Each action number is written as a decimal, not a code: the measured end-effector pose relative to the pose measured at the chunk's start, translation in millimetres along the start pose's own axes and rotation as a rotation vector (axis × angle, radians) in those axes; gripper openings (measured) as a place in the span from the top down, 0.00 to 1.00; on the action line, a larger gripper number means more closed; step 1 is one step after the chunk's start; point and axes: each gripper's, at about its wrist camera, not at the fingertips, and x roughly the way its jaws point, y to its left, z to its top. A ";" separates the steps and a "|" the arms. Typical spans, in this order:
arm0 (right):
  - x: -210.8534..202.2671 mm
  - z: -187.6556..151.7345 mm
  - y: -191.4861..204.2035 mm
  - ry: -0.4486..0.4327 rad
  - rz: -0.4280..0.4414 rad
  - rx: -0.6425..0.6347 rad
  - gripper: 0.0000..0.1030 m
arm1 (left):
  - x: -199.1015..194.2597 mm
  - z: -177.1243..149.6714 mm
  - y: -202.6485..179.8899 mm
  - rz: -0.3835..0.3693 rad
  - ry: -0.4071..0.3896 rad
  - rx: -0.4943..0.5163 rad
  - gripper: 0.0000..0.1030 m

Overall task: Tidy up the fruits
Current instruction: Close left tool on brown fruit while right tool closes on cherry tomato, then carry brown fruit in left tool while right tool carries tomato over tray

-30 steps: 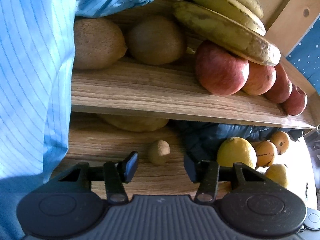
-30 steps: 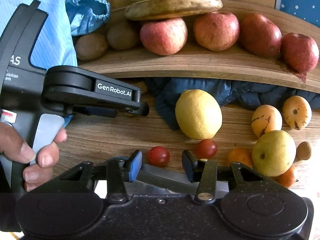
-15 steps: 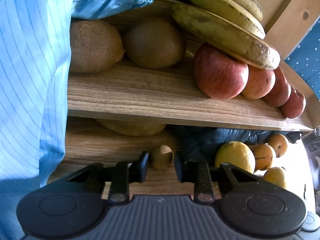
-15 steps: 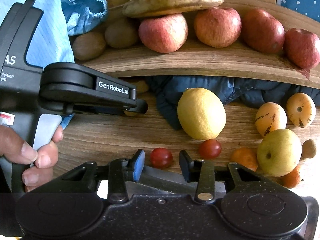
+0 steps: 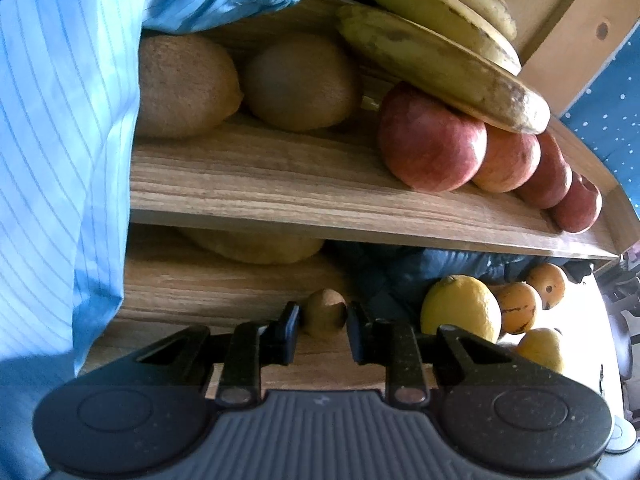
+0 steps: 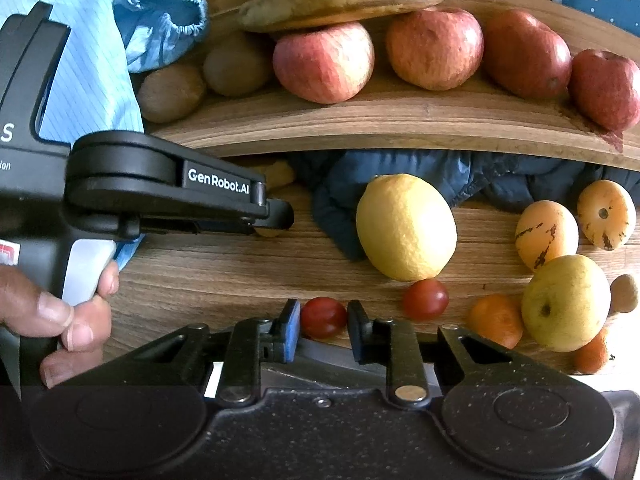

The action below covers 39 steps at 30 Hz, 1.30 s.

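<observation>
My left gripper [image 5: 322,326] is shut on a small brown fruit [image 5: 323,312] on the lower wooden board [image 5: 200,284]; the gripper also shows in the right wrist view [image 6: 276,216]. My right gripper [image 6: 323,320] is open, its jaws either side of a red cherry tomato [image 6: 322,317] without clear contact. A second cherry tomato [image 6: 425,299] lies to its right, below a big lemon [image 6: 405,227]. The upper shelf [image 5: 320,184] holds kiwis [image 5: 300,84], red apples [image 5: 432,140] and bananas [image 5: 440,48].
A dark blue cloth [image 6: 440,176] lies under the shelf. Orange striped fruits [image 6: 546,234], a yellow-green apple [image 6: 565,303], small oranges [image 6: 496,320] and another brown fruit [image 6: 623,293] crowd the right. A blue sleeve [image 5: 60,160] fills the left.
My left gripper moved forward and closed from wide open onto the small brown fruit. My right gripper moved closer to the cherry tomato and narrowed around it.
</observation>
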 end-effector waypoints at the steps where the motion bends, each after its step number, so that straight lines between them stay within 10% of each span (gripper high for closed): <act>1: -1.5 0.0 -0.2 -0.003 0.000 0.000 0.74 | -0.8 -0.8 -0.9 -0.003 0.000 0.003 0.73; 39: -79.1 -64.0 -8.5 -0.040 0.058 -0.038 0.74 | -66.5 -85.6 -38.4 -0.023 0.044 0.085 0.73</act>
